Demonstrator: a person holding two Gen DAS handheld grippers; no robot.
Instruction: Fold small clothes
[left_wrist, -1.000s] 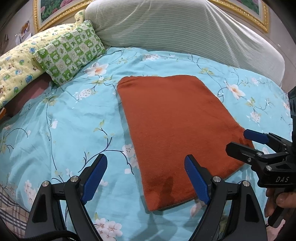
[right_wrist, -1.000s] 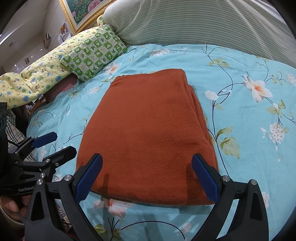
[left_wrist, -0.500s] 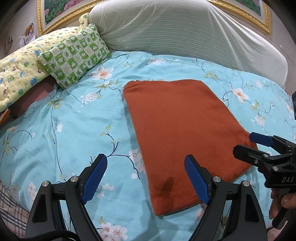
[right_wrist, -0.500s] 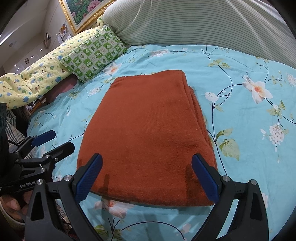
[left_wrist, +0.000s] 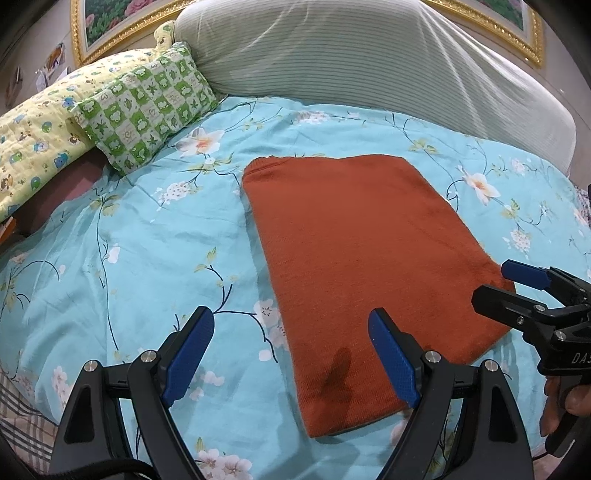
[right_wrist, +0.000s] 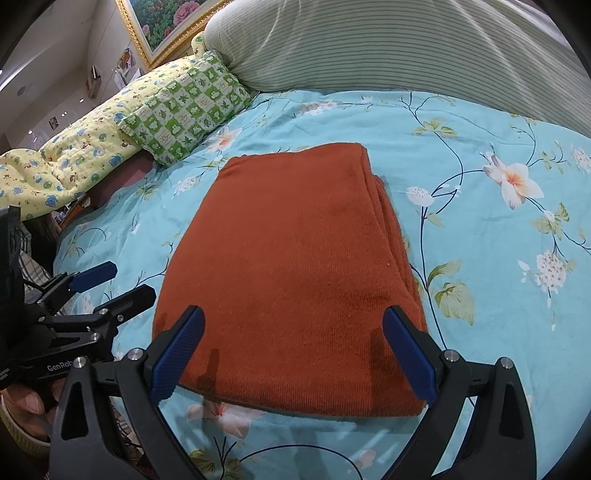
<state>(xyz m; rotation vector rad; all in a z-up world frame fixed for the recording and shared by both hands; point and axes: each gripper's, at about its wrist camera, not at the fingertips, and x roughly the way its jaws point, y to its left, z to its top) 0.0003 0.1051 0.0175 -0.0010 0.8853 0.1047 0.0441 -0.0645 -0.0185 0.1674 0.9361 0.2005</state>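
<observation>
Our bed (left_wrist: 147, 229), spread with a floral blue cover, gives a broad soft base, so the rust-orange garment (right_wrist: 295, 266) lies flat mid-bed, folded into a rectangle. Our left gripper (left_wrist: 291, 354) and right gripper (right_wrist: 295, 354) hang wide open, empty, near its front edge.

A matt, ribbed rust-orange knit garment (right_wrist: 295, 266) lies on a smooth floral cotton-like bedsheet (left_wrist: 147, 240), below a striped cloth bolster (left_wrist: 369, 66) and glossy gilt picture frame (left_wrist: 491, 22) at the frame's top.
</observation>
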